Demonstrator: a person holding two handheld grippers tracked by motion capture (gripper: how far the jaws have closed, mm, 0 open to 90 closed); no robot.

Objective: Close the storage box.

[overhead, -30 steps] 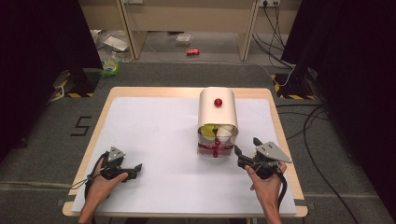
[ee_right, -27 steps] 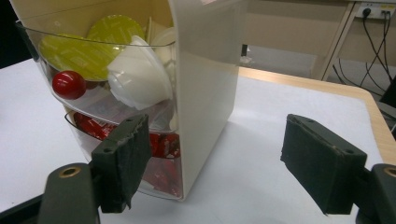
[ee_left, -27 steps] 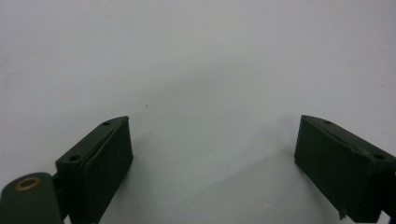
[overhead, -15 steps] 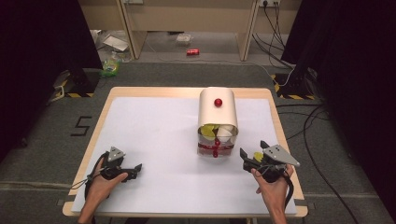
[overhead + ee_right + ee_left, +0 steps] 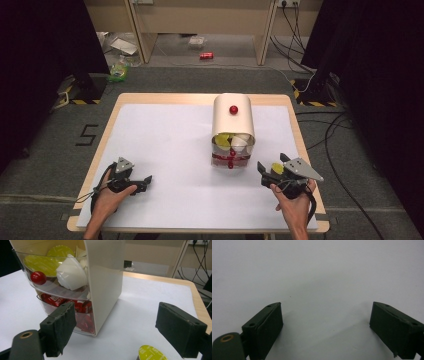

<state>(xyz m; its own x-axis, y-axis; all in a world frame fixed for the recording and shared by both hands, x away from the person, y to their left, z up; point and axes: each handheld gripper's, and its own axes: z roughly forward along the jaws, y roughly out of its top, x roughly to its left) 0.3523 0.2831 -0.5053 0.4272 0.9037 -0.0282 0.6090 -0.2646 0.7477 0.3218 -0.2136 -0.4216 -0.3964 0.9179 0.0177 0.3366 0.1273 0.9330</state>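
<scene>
The right gripper [image 5: 270, 169] sits just right of the cream organizer [image 5: 233, 122], jaws apart around nothing, with a yellow-lidded pod [image 5: 152, 353] on the table beneath them. Far left of the organizer, the left gripper [image 5: 142, 181] rests with its jaws apart.

The worktop [image 5: 165, 150] has a matt white sheet over a pale wood edge. The organiser [image 5: 105, 277] is smooth cream plastic with clear glossy drawers [image 5: 50, 287]; the yellow capsule [image 5: 152, 353] lid looks like shiny foil.
</scene>
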